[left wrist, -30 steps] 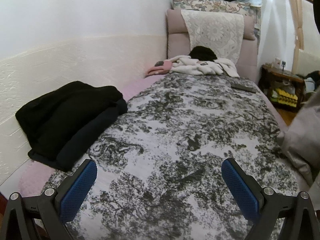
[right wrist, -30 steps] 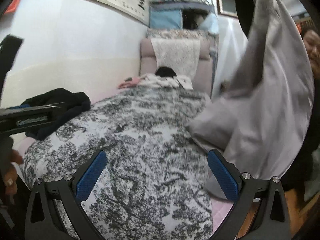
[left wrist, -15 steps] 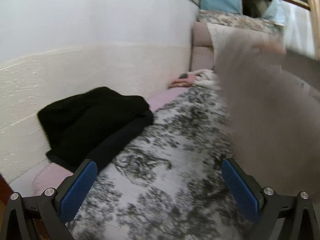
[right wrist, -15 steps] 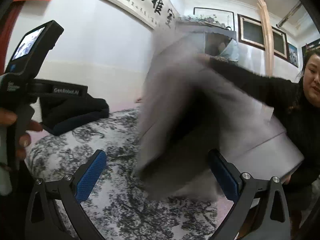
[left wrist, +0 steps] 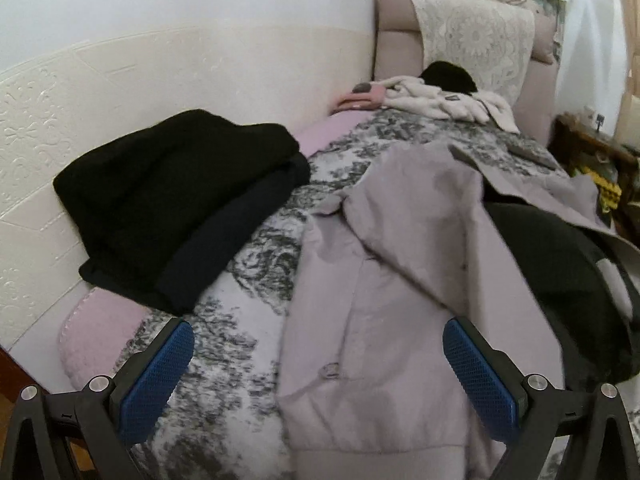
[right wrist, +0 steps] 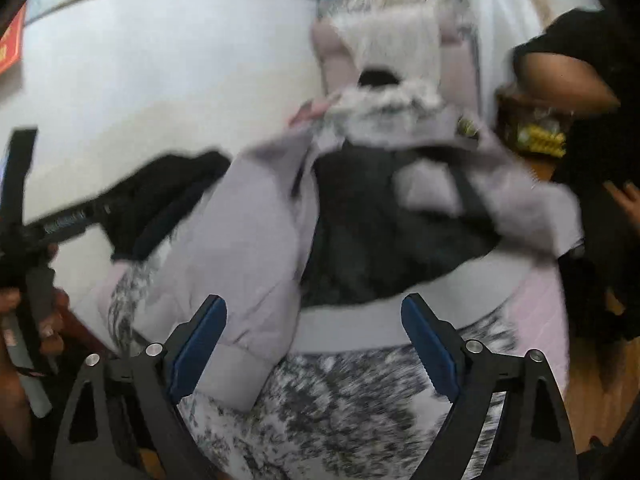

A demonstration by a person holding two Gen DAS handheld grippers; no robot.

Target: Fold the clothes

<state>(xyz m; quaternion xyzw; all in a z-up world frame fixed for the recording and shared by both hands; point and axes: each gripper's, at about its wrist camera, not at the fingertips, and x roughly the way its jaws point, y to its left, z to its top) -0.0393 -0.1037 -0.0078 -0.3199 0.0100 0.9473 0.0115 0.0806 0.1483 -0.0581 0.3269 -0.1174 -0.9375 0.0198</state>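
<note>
Overhanging jacket hem [left wrist: 380,450], bedspread [left wrist: 224,360] bare leftward

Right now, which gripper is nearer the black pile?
Left. The left gripper is just short of the black pile; the right gripper, jaws closing with the jacket between them but ungripped, is farther, across the jacket.

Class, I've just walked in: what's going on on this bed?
A pale lilac jacket lies spread open, dark lining up, on the patterned bedspread, waiting to be folded. The left gripper hovers open over it; the right gripper is closing, gripping nothing yet. Black clothes sit piled by the wall.
</note>
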